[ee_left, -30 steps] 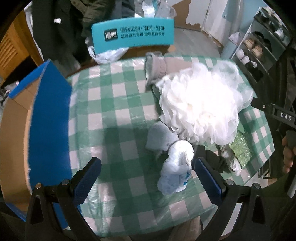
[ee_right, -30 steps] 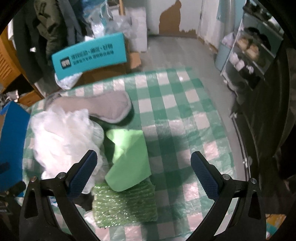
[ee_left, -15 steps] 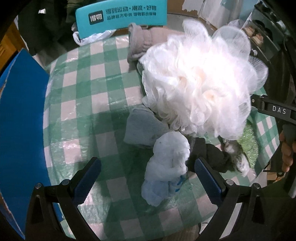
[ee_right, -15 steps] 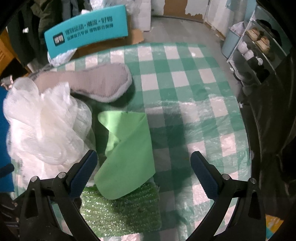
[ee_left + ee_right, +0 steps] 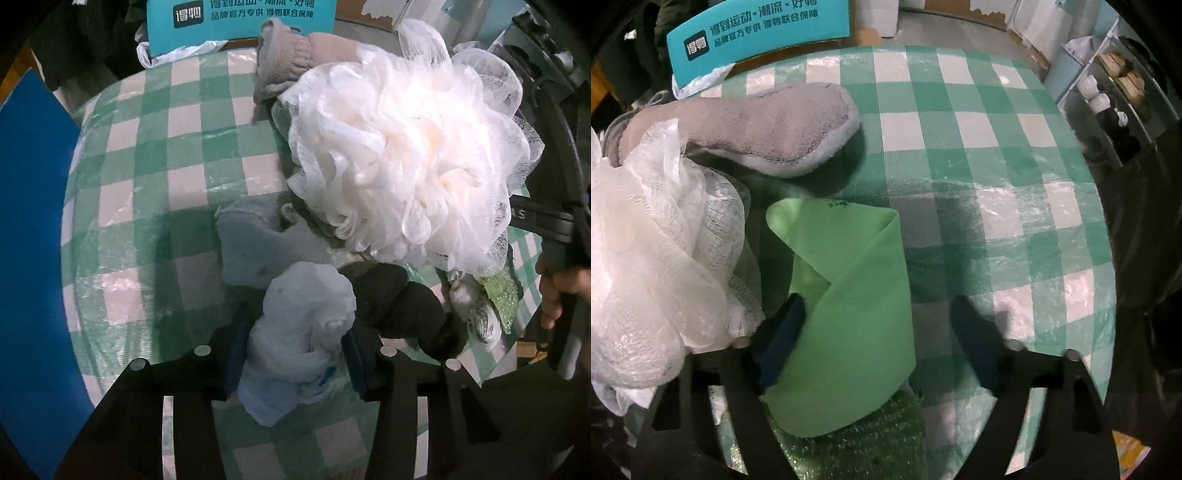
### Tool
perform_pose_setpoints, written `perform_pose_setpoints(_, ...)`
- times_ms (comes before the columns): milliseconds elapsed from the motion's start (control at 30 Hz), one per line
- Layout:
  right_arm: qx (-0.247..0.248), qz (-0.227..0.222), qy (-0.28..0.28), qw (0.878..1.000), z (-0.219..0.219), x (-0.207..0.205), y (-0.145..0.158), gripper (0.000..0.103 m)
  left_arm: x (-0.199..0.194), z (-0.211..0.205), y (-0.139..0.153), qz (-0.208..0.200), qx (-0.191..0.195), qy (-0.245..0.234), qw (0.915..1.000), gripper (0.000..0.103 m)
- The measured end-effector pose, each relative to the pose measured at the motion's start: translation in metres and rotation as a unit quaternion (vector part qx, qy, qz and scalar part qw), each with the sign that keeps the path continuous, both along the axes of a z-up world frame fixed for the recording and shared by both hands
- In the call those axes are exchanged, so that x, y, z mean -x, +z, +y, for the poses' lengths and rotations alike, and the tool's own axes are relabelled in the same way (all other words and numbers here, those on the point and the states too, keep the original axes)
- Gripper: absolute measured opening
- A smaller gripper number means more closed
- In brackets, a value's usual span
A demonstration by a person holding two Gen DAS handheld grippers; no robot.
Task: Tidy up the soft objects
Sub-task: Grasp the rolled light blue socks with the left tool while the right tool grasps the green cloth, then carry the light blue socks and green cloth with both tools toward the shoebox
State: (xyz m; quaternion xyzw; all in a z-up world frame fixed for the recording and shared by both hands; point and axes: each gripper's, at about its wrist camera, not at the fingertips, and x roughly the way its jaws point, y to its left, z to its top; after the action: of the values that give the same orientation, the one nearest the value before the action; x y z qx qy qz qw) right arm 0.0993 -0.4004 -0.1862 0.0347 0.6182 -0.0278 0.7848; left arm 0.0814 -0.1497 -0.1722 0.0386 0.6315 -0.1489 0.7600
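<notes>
In the left wrist view my left gripper (image 5: 295, 352) points down over a crumpled white plastic bundle (image 5: 303, 332). Its jaws are closing, and both blue pads press the bundle's sides. A grey cloth (image 5: 251, 243), a black soft item (image 5: 402, 306) and a big white mesh bath puff (image 5: 406, 155) lie just beyond. In the right wrist view my right gripper (image 5: 879, 347) straddles a folded light green cloth (image 5: 849, 302). Its jaws are closing too; the left pad touches the cloth and the right pad stands apart. A green glittery sponge (image 5: 849, 443) lies under the cloth.
The green checked tablecloth (image 5: 997, 147) is bare on its right half. A grey fleecy slipper (image 5: 768, 125) lies at the back beside the puff (image 5: 646, 240). A blue cardboard box (image 5: 29, 221) stands left, a teal sign (image 5: 240, 22) behind, shoe shelves (image 5: 1115, 85) right.
Both grippers have sunk toward the table and their jaws have narrowed. The left pads have closed onto the white bundle; the right jaws have come in around the green cloth.
</notes>
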Motion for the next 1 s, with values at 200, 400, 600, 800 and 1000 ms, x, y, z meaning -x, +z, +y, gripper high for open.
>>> perform_pose_setpoints(200,-0.017,-0.003,-0.019,1.000,-0.008,0.001,0.005,0.020,0.005,0.014,0.019,-0.021,0.015,0.007,0.9996,0.044)
perform_pose_setpoints(400,-0.024,-0.035,-0.031,0.999,-0.016,0.005,0.026,0.008,0.001,0.020,0.035,-0.035,0.022,0.019,0.9990,0.044)
perform_pose_setpoints(600,-0.023,-0.068,-0.039,0.997,-0.015,0.012,0.052,0.008,0.008,0.026,0.051,-0.061,0.026,0.025,0.9975,0.043)
perform_pose_setpoints(800,-0.021,-0.105,-0.035,0.994,-0.004,0.020,0.082,0.008,0.024,0.030,0.074,-0.091,0.028,0.026,0.9951,0.042)
perform_pose_setpoints(1000,-0.025,-0.137,-0.029,0.990,0.003,0.030,0.109,0.008,0.029,0.037,0.089,-0.112,0.031,0.036,0.9926,0.042)
